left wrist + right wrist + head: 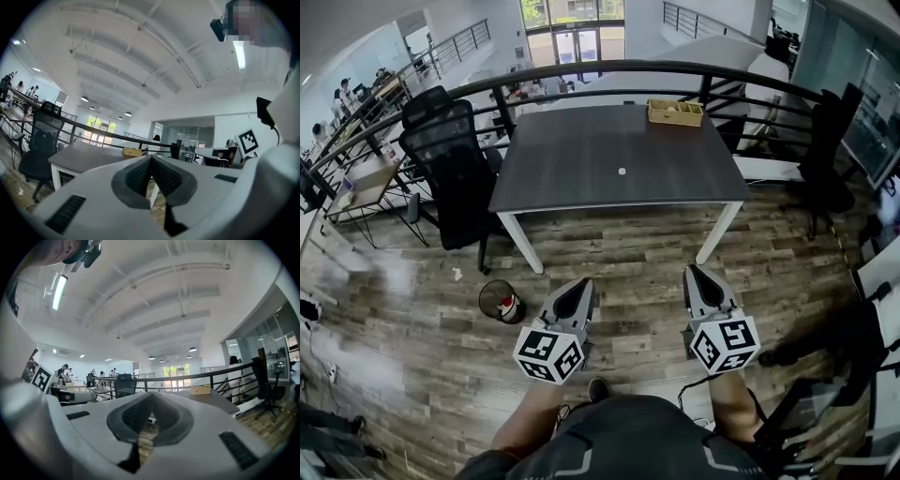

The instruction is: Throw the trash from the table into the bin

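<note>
A dark grey table (581,159) stands ahead of me on white legs. One small white scrap of trash (622,172) lies near its middle. A round black bin (500,301) with red and white rubbish inside sits on the wooden floor, left of my left gripper. Both grippers are held level over the floor, short of the table's front edge. My left gripper (585,284) has its jaws together with nothing between them, and so does my right gripper (691,271). In the two gripper views the left gripper (151,160) and the right gripper (152,396) show their tips meeting.
A wicker tray (675,112) sits at the table's far right corner. A black office chair (445,159) stands left of the table and another chair (825,150) to the right. A curved black railing (609,70) runs behind the table.
</note>
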Available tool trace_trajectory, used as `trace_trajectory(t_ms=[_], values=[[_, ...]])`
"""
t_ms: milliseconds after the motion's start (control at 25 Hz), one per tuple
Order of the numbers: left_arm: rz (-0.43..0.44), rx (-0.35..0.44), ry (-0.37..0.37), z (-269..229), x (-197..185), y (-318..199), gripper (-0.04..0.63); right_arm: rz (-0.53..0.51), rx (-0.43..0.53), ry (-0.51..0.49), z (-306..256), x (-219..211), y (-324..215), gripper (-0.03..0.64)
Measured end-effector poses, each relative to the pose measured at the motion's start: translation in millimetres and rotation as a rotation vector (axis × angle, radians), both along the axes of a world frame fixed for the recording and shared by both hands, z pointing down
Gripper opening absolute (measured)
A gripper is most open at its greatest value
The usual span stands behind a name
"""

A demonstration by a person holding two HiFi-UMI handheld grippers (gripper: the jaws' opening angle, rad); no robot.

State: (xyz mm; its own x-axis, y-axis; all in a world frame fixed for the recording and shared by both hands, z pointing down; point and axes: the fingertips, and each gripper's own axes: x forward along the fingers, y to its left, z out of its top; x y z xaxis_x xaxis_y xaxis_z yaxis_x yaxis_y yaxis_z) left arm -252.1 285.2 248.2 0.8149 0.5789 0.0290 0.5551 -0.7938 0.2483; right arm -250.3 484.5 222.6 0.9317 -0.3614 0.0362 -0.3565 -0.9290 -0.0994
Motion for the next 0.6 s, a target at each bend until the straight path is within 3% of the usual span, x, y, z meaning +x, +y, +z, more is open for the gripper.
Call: trace_trajectory(t_ms=[360,600], values=[[0.078,-0.012,0.011,5,37,-32,0.008,0.066,-0.026,-0.006,0,26,-31,0.011],[0.082,-0.028,0.011,3,61,-39,0.008,0.073,-0.037,-0.015,-1,48,-38,0.011]])
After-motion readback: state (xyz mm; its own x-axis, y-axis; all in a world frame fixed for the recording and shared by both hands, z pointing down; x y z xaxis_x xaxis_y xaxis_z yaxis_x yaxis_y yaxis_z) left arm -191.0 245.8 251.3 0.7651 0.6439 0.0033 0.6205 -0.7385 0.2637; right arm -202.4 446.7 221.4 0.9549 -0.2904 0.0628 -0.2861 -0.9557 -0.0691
